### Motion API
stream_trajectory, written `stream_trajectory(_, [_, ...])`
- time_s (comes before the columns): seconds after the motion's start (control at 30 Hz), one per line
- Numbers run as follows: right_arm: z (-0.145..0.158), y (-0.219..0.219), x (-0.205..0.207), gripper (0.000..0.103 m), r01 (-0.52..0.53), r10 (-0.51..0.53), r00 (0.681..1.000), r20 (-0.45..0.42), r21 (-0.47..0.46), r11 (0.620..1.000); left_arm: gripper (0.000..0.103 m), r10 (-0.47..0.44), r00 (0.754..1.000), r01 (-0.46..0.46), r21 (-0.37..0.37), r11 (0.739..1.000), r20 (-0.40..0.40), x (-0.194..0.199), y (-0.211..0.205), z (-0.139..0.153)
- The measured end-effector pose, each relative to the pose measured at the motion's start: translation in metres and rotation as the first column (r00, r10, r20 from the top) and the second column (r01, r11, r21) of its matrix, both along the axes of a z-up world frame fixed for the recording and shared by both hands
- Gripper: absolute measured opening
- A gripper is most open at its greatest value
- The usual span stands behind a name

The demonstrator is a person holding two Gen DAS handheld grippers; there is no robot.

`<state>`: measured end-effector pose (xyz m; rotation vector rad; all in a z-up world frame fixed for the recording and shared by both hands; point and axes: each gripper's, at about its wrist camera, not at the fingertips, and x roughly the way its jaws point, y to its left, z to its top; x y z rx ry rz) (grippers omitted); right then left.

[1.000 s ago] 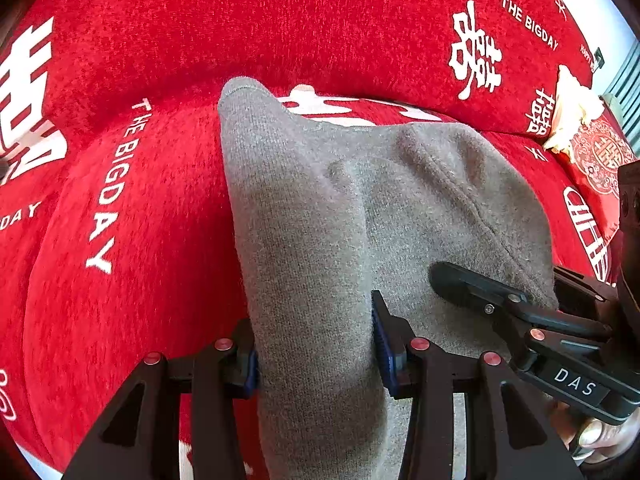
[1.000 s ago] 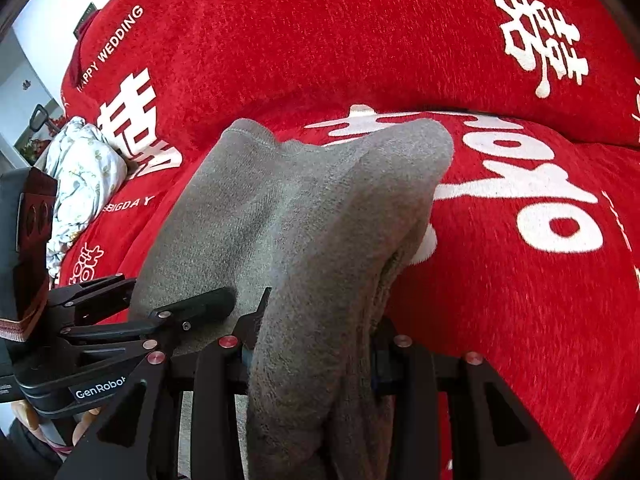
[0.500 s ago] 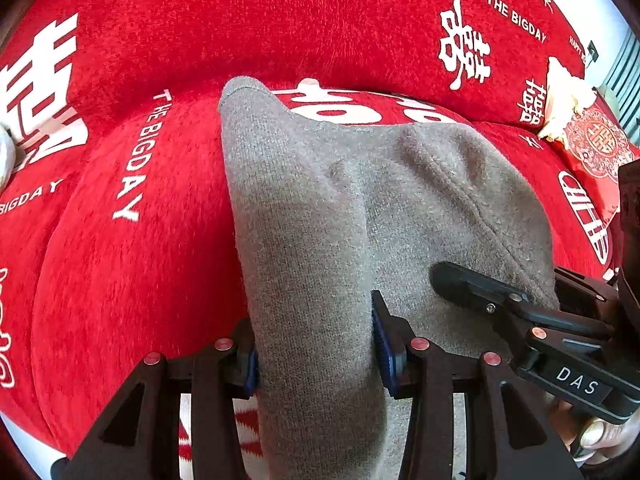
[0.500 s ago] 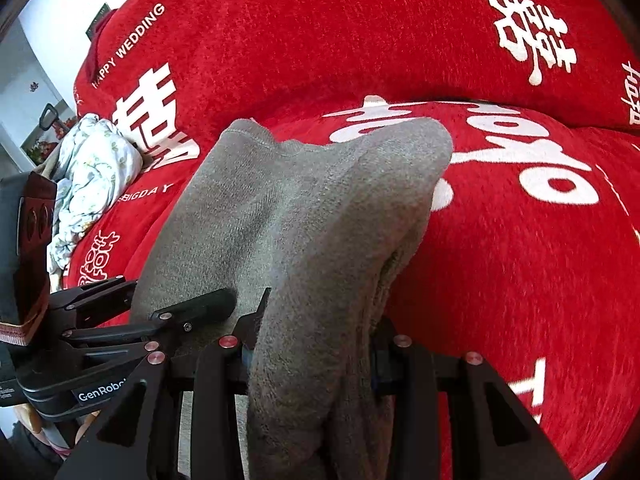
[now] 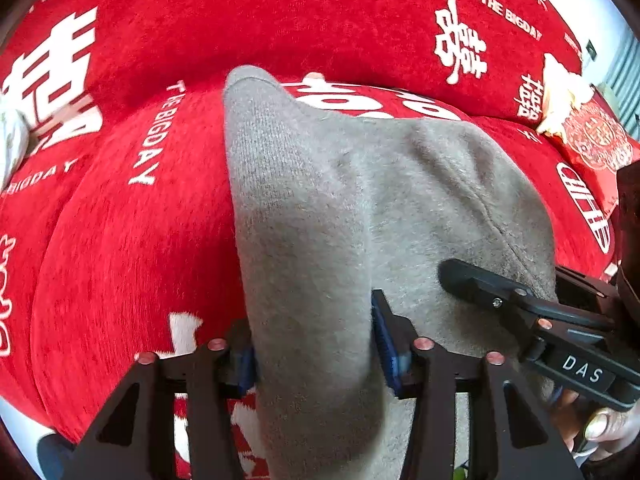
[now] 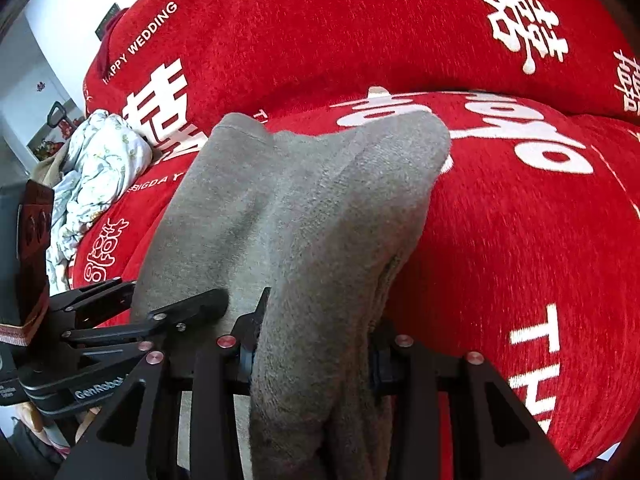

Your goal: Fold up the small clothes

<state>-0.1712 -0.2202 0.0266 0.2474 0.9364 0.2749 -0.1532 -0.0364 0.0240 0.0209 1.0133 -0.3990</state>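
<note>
A grey fleece garment (image 5: 360, 208) hangs between both grippers above a red sofa cover. My left gripper (image 5: 316, 356) is shut on one bunched edge of it. My right gripper (image 6: 312, 356) is shut on the other edge of the grey garment (image 6: 296, 208). The two grippers are close side by side: the right one shows at the right of the left wrist view (image 5: 532, 320), the left one at the left of the right wrist view (image 6: 120, 320). The cloth droops forward over both and hides the fingertips.
The red sofa cover (image 5: 120, 240) with white lettering fills both views, seat below and backrest (image 6: 360, 40) behind. A white floral cloth pile (image 6: 92, 176) lies at the sofa's left end. A red patterned cushion (image 5: 596, 140) and a pale cloth lie at its right end.
Both grippers have pulled back and up together with the garment; the sofa appears farther off and more of the seat front shows. The grips are unchanged.
</note>
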Motion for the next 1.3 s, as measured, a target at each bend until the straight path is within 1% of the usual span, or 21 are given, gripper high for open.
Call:
stream_trajectory(0.07, [-0.001,-0.005,-0.001,0.049,0.003,-0.003,1.0,-0.008,0.005,1.0,0.06,0.013,1.0,-0.013,0.012,1.0,0.008,-0.004,0.005,0.001])
stream_trajectory(0.1, [-0.001,-0.008,-0.003,0.053,0.012,-0.012,1.0,-0.008,0.002,1.0,0.06,0.018,1.0,-0.018,0.017,1.0,0.01,-0.005,0.008,0.003])
stream_trajectory(0.2, [0.002,-0.024,-0.008,0.056,0.052,-0.052,0.999,0.003,0.008,0.999,0.06,0.054,0.998,-0.054,-0.003,0.999,0.023,-0.009,0.02,0.013])
stream_trajectory(0.3, [0.019,-0.036,-0.018,0.056,0.089,-0.088,0.993,0.072,-0.011,0.996,0.06,0.087,0.995,-0.084,-0.058,0.995,0.056,-0.01,0.034,0.03])
stream_trajectory(0.33, [0.028,-0.035,-0.022,0.056,0.076,-0.074,0.991,0.113,-0.016,0.997,0.06,0.085,0.994,-0.081,-0.073,0.994,0.064,-0.008,0.034,0.035])
stream_trajectory(0.37, [0.034,-0.032,-0.021,0.057,0.053,-0.05,0.99,0.133,-0.015,0.998,0.06,0.079,0.995,-0.074,-0.074,0.995,0.067,-0.005,0.032,0.038])
stream_trajectory(0.43, [0.039,-0.024,-0.016,0.059,-0.009,0.008,0.99,0.143,0.006,1.0,0.06,0.039,0.997,-0.034,-0.075,0.997,0.064,0.003,0.022,0.04])
stream_trajectory(0.47, [0.037,-0.019,-0.007,0.06,-0.067,0.061,0.99,0.131,0.044,0.997,0.06,0.008,0.998,-0.004,-0.08,0.997,0.056,0.008,0.014,0.039])
stream_trajectory(0.5, [0.033,-0.016,0.0,0.061,-0.087,0.079,0.99,0.114,0.06,0.994,0.06,-0.004,0.999,0.008,-0.074,0.997,0.048,0.012,0.008,0.038])
stream_trajectory(0.53, [0.021,-0.012,0.014,0.061,-0.096,0.092,0.994,0.066,0.068,0.993,0.06,-0.006,0.999,0.008,-0.053,0.999,0.043,0.017,0.003,0.034])
stream_trajectory(0.6, [0.006,-0.013,0.028,0.06,-0.073,0.072,0.997,0.021,0.053,0.996,0.06,-0.008,0.999,0.008,0.002,1.0,0.044,0.025,-0.009,0.027])
stream_trajectory(0.67, [0.001,-0.018,0.034,0.06,-0.069,0.066,0.997,0.038,0.081,0.994,0.06,-0.002,0.999,-0.001,0.077,0.997,0.038,0.033,-0.017,0.014])
stream_trajectory(0.73, [0.002,-0.018,0.035,0.06,-0.067,0.065,0.997,0.03,0.085,0.994,0.06,-0.014,0.998,0.006,0.124,0.992,0.064,0.032,-0.023,0.011])
stream_trajectory(0.8, [0.009,-0.013,0.027,0.06,-0.069,0.068,0.997,0.036,0.045,0.997,0.06,-0.027,0.996,0.013,0.161,0.987,0.089,0.026,-0.028,0.014])
stream_trajectory(0.87, [0.018,-0.005,0.01,0.061,-0.081,0.081,0.995,0.063,-0.003,0.997,0.06,-0.026,0.994,0.007,0.172,0.985,0.109,0.016,-0.026,0.018])
stream_trajectory(1.0, [0.028,0.002,-0.026,0.066,-0.124,0.129,0.984,0.12,-0.044,0.991,0.06,-0.014,0.986,-0.016,0.175,0.984,0.166,-0.012,-0.013,0.024])
stream_trajectory(1.1, [0.027,0.013,-0.049,0.069,-0.158,0.169,0.975,0.147,-0.083,0.984,0.06,0.016,0.982,-0.051,0.181,0.982,0.186,-0.026,0.003,0.023])
stream_trajectory(1.17, [0.019,0.023,-0.058,0.074,-0.187,0.203,0.968,0.147,-0.112,0.976,0.06,0.035,0.984,-0.066,0.178,0.982,0.173,-0.03,0.012,0.017])
stream_trajectory(1.23, [0.008,0.027,-0.061,0.075,-0.189,0.206,0.97,0.125,-0.133,0.973,0.065,0.038,0.986,-0.068,0.179,0.981,0.163,-0.034,0.019,0.009])
stream_trajectory(1.27, [0.003,0.027,-0.064,0.075,-0.186,0.203,0.971,0.123,-0.135,0.973,0.073,0.046,0.984,-0.077,0.181,0.981,0.172,-0.037,0.022,0.007])
stream_trajectory(1.3, [0.0,0.027,-0.067,0.075,-0.182,0.2,0.971,0.132,-0.14,0.973,0.079,0.057,0.98,-0.093,0.186,0.978,0.189,-0.041,0.025,0.006])
